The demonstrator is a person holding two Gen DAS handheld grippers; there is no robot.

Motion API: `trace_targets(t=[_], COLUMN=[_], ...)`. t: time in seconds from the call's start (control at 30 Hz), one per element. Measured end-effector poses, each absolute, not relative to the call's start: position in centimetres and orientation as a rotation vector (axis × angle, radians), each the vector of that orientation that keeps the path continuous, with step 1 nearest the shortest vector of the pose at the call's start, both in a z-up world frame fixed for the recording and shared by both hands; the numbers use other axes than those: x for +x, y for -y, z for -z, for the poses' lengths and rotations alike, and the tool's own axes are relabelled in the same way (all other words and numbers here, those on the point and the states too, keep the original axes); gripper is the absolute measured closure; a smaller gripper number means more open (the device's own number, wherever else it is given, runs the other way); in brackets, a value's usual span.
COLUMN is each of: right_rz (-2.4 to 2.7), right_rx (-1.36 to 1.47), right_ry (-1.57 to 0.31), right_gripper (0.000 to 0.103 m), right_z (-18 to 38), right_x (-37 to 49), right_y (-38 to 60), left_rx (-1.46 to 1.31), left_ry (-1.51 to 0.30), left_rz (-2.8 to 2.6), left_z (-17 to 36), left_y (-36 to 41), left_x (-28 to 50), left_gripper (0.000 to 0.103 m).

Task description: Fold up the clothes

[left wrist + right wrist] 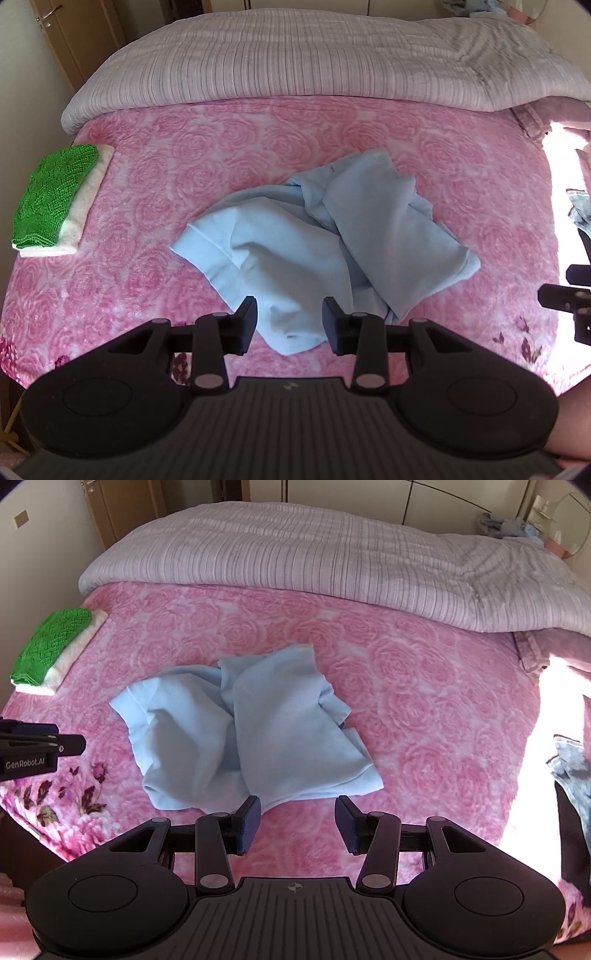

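A crumpled light blue garment (295,240) (240,731) lies in the middle of the pink rose-patterned bed cover (147,166) (424,701). My left gripper (290,314) hovers open over the garment's near corner, with nothing pinched between its fingers. My right gripper (297,808) is open just above the garment's near hem, on bare cover. Each wrist view catches the other gripper at its edge: the right gripper (565,299) and the left gripper (70,746).
A folded green knit (51,195) (51,642) rests on a folded white item at the bed's left edge. A striped lilac quilt (295,62) (332,561) is bunched across the far end. A denim piece (572,775) lies at the sunlit right edge.
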State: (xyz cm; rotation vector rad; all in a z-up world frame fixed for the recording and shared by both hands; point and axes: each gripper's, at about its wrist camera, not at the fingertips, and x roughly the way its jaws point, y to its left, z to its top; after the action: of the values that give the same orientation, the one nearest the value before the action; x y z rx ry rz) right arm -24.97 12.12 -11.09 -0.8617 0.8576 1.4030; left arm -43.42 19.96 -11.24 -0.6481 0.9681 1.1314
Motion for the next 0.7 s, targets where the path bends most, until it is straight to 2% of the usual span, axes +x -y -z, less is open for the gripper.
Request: trace_targets(t=[0.2,0.33,0.57,0.7], right_rz=[-1.406,-1.365,-1.173,-0.998], right_rx=[-0.86,-0.817,-0.525,-0.337], right_ry=[-0.937,-1.091,-1.426,-1.52], right_gripper=[0.055,0.055,0.054,0.052], right_z=[14.7,18.6,25.4,28.9], right_x=[-21.1,-18.5,-13.7,-12.3], right_y=[-13.8,-14.2,-13.7,-12.8], left_rx=[-0.695,-0.765,-0.858,-0.876], left_ry=[-0.976,-1.007,-1.024,-1.051], left_rz=[-1.177,-1.2,-1.186,-1.153], left_z=[13.8,16.4,21.7,25.6], left_y=[-21.2,-21.9,-25.1,-29.1], left_x=[-42.8,-44.5,-48.5,-50.5], left_gripper=[0.065,0.064,0.058,0.058])
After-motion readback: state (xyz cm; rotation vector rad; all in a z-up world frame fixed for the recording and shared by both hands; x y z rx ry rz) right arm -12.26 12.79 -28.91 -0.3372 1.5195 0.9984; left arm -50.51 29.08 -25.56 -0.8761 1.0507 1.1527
